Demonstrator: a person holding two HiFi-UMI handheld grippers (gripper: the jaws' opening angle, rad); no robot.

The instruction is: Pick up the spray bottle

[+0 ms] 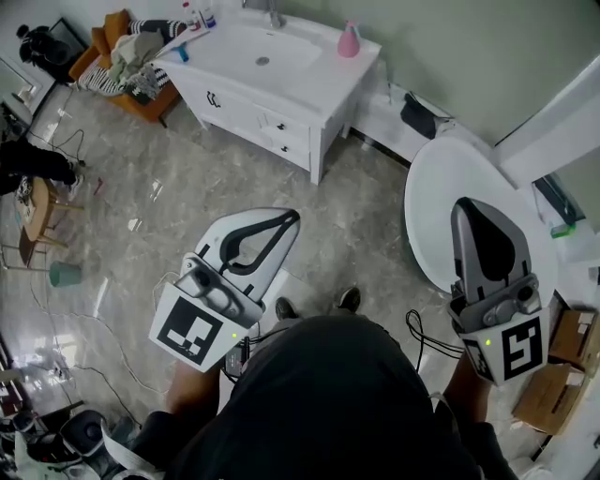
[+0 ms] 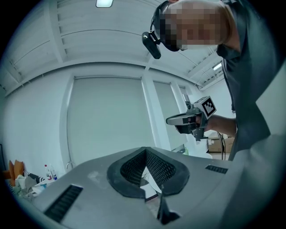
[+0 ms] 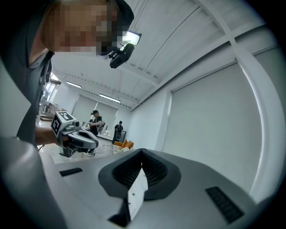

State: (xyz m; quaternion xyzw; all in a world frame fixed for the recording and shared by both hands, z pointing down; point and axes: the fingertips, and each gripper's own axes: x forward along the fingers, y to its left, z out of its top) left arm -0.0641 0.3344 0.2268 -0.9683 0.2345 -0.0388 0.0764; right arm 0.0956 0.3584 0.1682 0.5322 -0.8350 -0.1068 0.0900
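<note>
Two small bottles (image 1: 199, 14) stand at the back left corner of a white vanity (image 1: 281, 103) far ahead; they are too small to tell which is the spray bottle. They also show tiny in the left gripper view, bottles (image 2: 48, 172). A pink bottle (image 1: 349, 39) stands at the vanity's right end. My left gripper (image 1: 289, 218) is held level at waist height, far from the vanity, jaws together and empty, as its own view shows at the left gripper (image 2: 145, 150). My right gripper (image 1: 466, 208) is also level, shut and empty, seen again at the right gripper (image 3: 142, 152).
An orange chair (image 1: 117, 70) piled with clothes stands left of the vanity. A round white table (image 1: 441, 216) lies under my right gripper. Cardboard boxes (image 1: 553, 384) sit at the right and cables run over the marble floor (image 1: 122, 319). People (image 3: 95, 121) stand far back.
</note>
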